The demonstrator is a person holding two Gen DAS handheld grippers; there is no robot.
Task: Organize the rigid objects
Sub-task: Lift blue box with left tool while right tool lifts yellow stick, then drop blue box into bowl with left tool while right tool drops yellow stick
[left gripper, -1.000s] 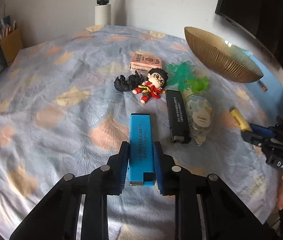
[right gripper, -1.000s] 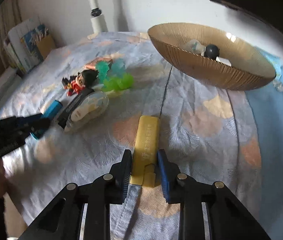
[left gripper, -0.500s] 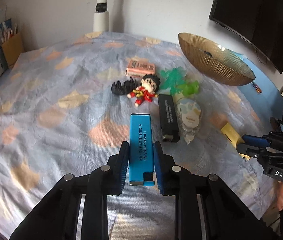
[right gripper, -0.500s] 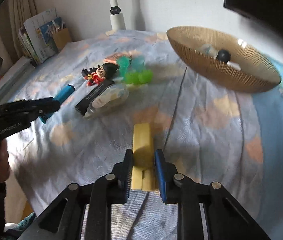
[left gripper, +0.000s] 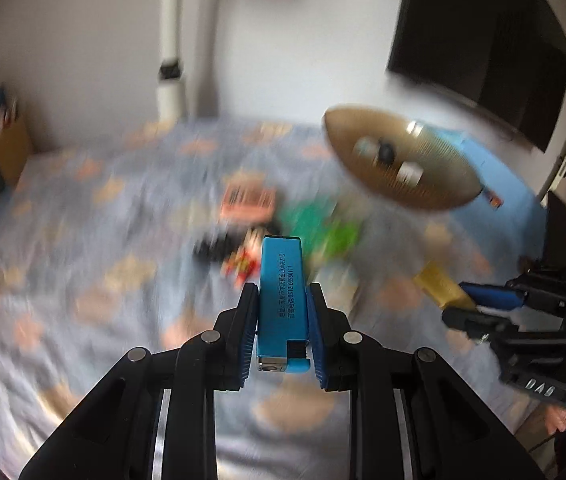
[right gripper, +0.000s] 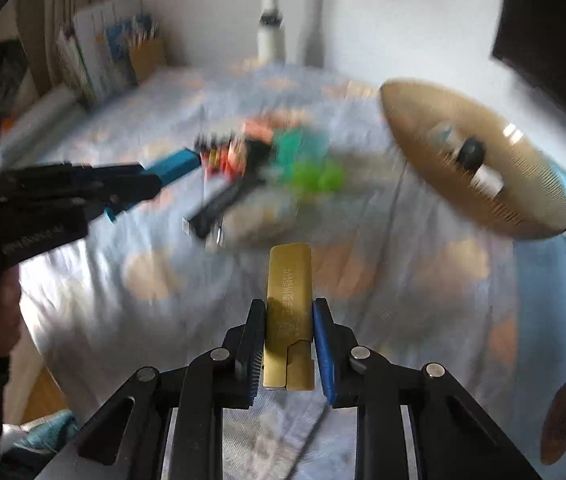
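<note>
My left gripper is shut on a blue lighter and holds it in the air above the patterned cloth; it also shows in the right wrist view. My right gripper is shut on a yellow lighter, also raised; it shows in the left wrist view at the right. A gold ribbed bowl with a few small items inside stands at the back right. Both views are blurred by motion.
On the cloth lie a black lighter, a red and black figurine, green toys, a pink card box and a pale round case. Books stand at the far left. A white pole rises behind the table.
Both grippers have lifted their lighters up off the cloth. The views now look from higher, and the bowl's inside has come into sight.
</note>
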